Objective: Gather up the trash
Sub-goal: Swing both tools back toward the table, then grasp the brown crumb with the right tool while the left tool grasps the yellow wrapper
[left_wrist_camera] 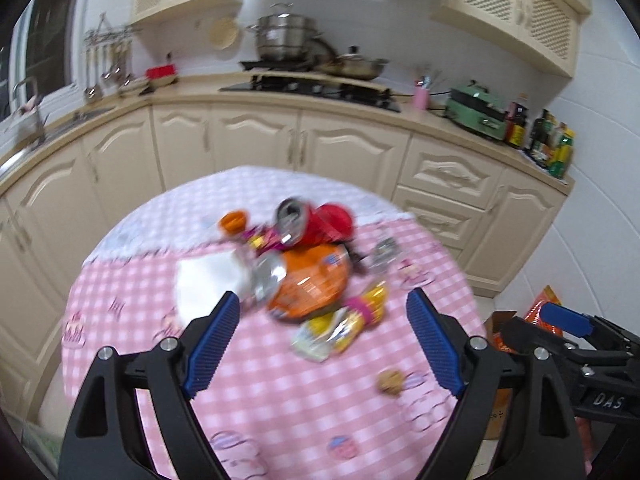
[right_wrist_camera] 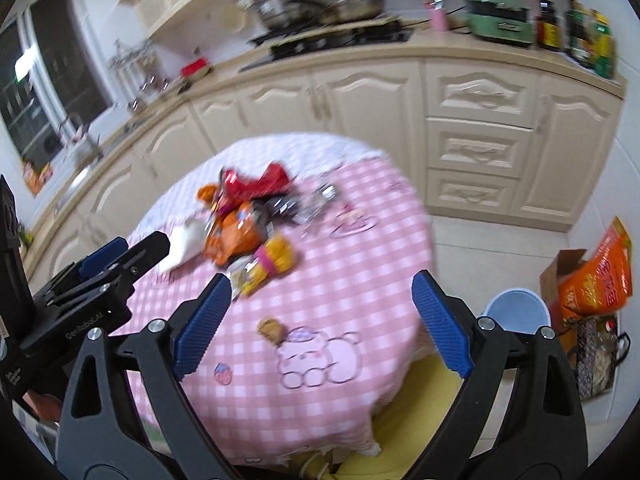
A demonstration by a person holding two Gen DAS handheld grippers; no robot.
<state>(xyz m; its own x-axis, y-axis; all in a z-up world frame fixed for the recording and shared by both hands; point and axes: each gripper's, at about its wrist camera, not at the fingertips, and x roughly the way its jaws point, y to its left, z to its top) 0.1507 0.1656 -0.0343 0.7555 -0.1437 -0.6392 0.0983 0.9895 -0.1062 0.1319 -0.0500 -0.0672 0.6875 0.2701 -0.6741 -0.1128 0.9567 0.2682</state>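
A heap of trash lies mid-table on the pink checked cloth (left_wrist_camera: 304, 392): a crushed red can (left_wrist_camera: 320, 224), an orange snack bag (left_wrist_camera: 312, 280), white paper (left_wrist_camera: 208, 276), a yellow wrapper (left_wrist_camera: 352, 316) and a silver wrapper (left_wrist_camera: 384, 254). A small brown crumpled ball (left_wrist_camera: 391, 380) lies apart, nearer me. My left gripper (left_wrist_camera: 323, 300) hangs open above the near side of the heap, holding nothing. My right gripper (right_wrist_camera: 323, 282) is open too, empty, over the table's near right part, with the brown ball (right_wrist_camera: 271, 329) below it. The pictures are blurred.
A light blue bin (right_wrist_camera: 516, 312) stands on the floor right of the table, beside a cardboard box with an orange bag (right_wrist_camera: 596, 276). A yellow seat (right_wrist_camera: 416, 412) shows under the table edge. Cream kitchen cabinets (left_wrist_camera: 256, 140) and a counter with pots run behind.
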